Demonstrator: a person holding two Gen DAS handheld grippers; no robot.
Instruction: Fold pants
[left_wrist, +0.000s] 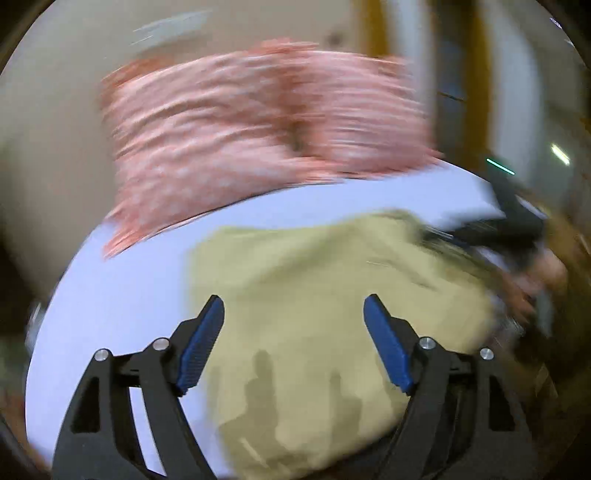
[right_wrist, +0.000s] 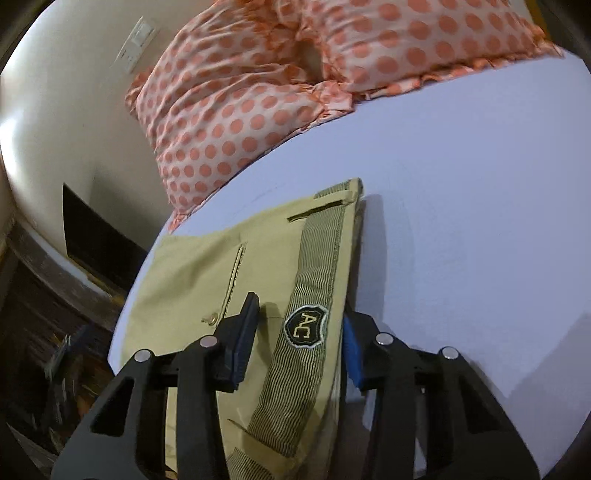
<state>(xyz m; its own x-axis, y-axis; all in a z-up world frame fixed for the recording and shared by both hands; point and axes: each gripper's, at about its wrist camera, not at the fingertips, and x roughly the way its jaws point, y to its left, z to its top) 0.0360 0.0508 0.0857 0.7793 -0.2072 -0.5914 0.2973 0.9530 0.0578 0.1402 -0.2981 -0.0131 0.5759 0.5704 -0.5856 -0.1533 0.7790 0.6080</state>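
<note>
Pants: khaki pants (right_wrist: 207, 273) were seen laid flat on a bed (right_wrist: 461, 206) covered with a pale lavender sheet, toward its left edge in the right wrist view; the striped inner waistband (right_wrist: 314, 280), turned outward and bearing a dark shield-shaped label (right_wrist: 306, 326), ran along the garment's right edge.

Left hand-held gripper: the left hand-held gripper (left_wrist: 293, 314) was pictured wide open above the khaki fabric (left_wrist: 325, 280), its blue pads (left_wrist: 201, 343) well apart and nothing caught between them; the view was heavily blurred, and contact with the cloth could not be told.

Right hand-held gripper: the right hand-held gripper (right_wrist: 299, 317) was shown partly closed about the waistband edge, one pad (right_wrist: 242, 339) lying on top of the fabric near a small button (right_wrist: 212, 318), the other blue pad (right_wrist: 352, 354) at the garment's right edge on the sheet; whether the fabric was firmly pinched could not be told.

Pillows: two pillows (right_wrist: 236, 107) in peach-dotted covers were seen at the far edge of the bed, apart from the pants; in the left wrist view they (left_wrist: 258, 122) appeared streaked by blur.

Surroundings: a cream wall (right_wrist: 74, 110) with a white switch plate (right_wrist: 136, 42) was visible beyond the pillows, and dark wooden furniture (right_wrist: 55, 295) stood beside the bed's left edge.
</note>
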